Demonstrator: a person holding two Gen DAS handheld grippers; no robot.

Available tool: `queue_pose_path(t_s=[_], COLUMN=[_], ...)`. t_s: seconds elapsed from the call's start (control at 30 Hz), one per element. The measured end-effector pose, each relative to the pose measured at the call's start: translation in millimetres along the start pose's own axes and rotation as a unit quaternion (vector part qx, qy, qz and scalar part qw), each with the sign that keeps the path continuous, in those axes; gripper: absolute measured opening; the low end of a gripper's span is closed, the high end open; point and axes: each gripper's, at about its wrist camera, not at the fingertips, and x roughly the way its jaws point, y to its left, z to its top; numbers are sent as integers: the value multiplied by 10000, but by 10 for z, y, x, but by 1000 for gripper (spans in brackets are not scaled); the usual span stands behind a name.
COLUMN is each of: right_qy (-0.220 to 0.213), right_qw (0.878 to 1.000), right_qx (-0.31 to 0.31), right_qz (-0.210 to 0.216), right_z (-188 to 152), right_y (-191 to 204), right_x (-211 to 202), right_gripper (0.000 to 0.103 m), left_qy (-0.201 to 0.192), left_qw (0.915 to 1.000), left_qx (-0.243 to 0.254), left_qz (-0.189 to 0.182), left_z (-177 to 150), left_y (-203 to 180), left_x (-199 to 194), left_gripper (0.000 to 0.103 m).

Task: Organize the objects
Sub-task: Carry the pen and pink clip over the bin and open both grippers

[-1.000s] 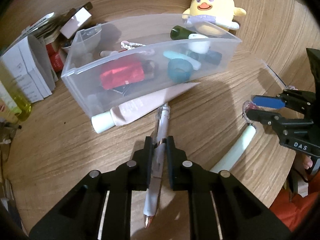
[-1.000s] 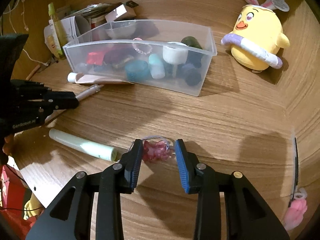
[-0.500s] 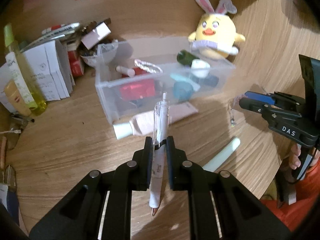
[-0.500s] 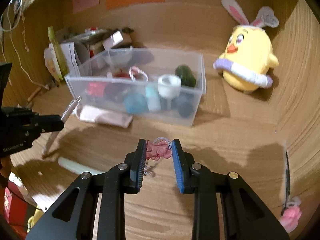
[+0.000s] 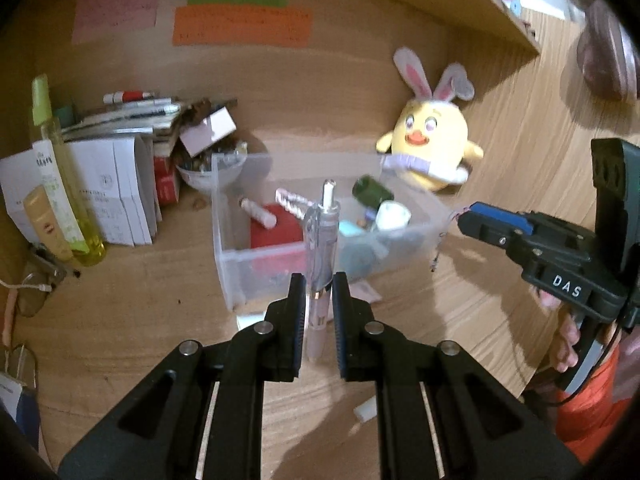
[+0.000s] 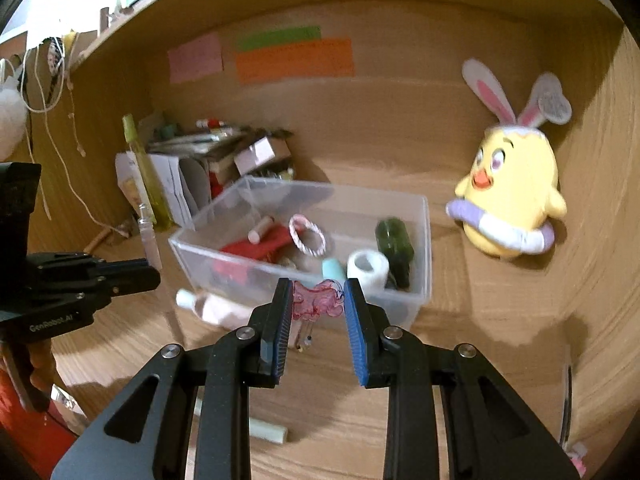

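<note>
The pen (image 5: 320,248) stands nearly upright in the left tool (image 5: 317,300), whose jaws are pressed tight on its lower barrel, its clicker end up and its tip hanging free below the pads, clear of the desk (image 5: 132,320). In the left wrist view it rises in front of the clear bin (image 5: 224,240), near the bin's front wall.

The right tool (image 6: 316,308) pinches a pink translucent charm (image 6: 318,300) between its blue pads (image 6: 282,320); thin strands dangle from the charm above the desk. Its jaws closed in on the charm over the last second and have held that width since. The charm hangs just short of the bin's near rim, toward the front right corner.

The bin sits open-topped mid-desk and holds a red pouch (image 6: 256,250), a pink-and-white ring (image 6: 307,235), a dark green bottle (image 6: 394,242), a white cap (image 6: 367,267) and a pale teal piece (image 6: 334,269). Against its front wall lies a pink tube (image 6: 216,307), and a pale green stick (image 6: 266,430) lies nearer the tools.

Bare desk stays open to the right of the bin, up to the yellow plush chick (image 6: 512,196) by the back panel. To the left, boxes and papers (image 5: 104,188) and a yellow-green bottle (image 5: 64,184) crowd the corner. A shelf edge (image 5: 480,12) runs overhead.
</note>
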Motion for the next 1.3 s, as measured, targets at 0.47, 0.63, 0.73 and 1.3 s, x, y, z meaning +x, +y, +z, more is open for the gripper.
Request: queue_pose_path(t_s=[0.47,0.63,0.73,1.3], right_qy=[-387,-383,-355,344], right_qw=[9992,9992,9993,9985], right_qx=[42,-22,-23,-22], right_qz=[84,105,121,424], right_z=[405,495,530,417], right_y=[-64,-73,-85,-60], right_x=[63,166,245,909], right_gripper=[24,24,24,24], left_qy=[-519,-658,-691,-280], left_qw=[9984,9974,9972,9975], left_qx=[-234,-283,-288,-587], left_qz=[8,20,80,261], left_z=[404,553,629,921], left_y=[93,119,140,431], left_x=[-83,-89,-42,461], left_gripper=[12,12,12,12])
